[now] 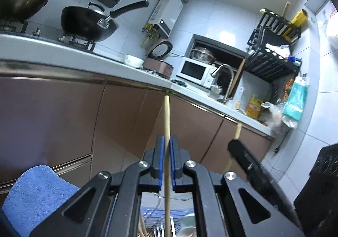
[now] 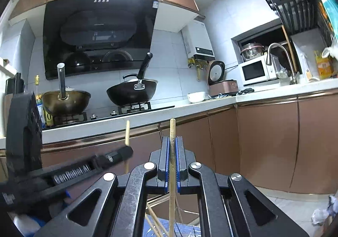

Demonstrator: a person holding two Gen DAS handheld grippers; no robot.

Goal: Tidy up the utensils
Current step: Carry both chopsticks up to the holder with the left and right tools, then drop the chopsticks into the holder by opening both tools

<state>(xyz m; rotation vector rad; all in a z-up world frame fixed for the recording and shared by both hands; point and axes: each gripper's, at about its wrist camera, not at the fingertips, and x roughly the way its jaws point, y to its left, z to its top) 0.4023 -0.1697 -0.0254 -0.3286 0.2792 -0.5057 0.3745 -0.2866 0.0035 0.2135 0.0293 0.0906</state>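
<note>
My left gripper (image 1: 166, 138) is shut on a pale wooden chopstick (image 1: 166, 114) that stands upright between the blue pads, its tip level with the counter edge. To its right, my right gripper (image 1: 233, 145) shows side-on with a second chopstick (image 1: 238, 130) poking out above it. In the right wrist view, my right gripper (image 2: 172, 138) is shut on that upright chopstick (image 2: 172, 128). My left gripper (image 2: 126, 151) is at the left there, with its chopstick (image 2: 127, 132) sticking up. Several loose chopsticks (image 2: 154, 222) lie below, partly hidden by the gripper frame.
Brown cabinet doors (image 2: 266, 142) face both grippers under a white counter (image 2: 211, 101). On the counter are a black wok (image 2: 132, 91), a brass pot (image 2: 65, 101), a white bowl (image 2: 196, 96), a microwave (image 2: 255, 70) and a faucet (image 2: 278, 46). A blue towel (image 1: 36, 190) lies lower left.
</note>
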